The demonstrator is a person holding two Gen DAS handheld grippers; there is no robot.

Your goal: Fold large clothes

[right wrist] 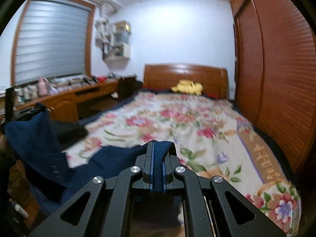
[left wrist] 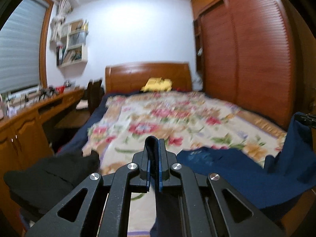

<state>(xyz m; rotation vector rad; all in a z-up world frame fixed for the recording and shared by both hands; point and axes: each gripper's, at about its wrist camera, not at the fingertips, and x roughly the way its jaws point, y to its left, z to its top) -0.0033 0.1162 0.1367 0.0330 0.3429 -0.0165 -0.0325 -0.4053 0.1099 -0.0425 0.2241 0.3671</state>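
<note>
A large navy blue garment (left wrist: 233, 169) hangs stretched between my two grippers above the foot of a bed. My left gripper (left wrist: 154, 144) is shut on a dark fold of it, which sticks up between the blue pads. In the left wrist view the cloth runs right and up to the other gripper at the frame's right edge. My right gripper (right wrist: 159, 148) is shut on a textured blue fold of the same garment (right wrist: 39, 144). From there the cloth sags left toward my left gripper (right wrist: 29, 111), high at the left edge. Both views are blurred.
A floral blanket (right wrist: 177, 122) covers the bed, with a yellow plush toy (right wrist: 187, 86) by the wooden headboard (left wrist: 148, 75). A wooden desk (left wrist: 29, 116) with clutter runs along the left wall. Slatted wardrobe doors (right wrist: 276, 79) stand to the right. A black garment (left wrist: 51, 173) lies at lower left.
</note>
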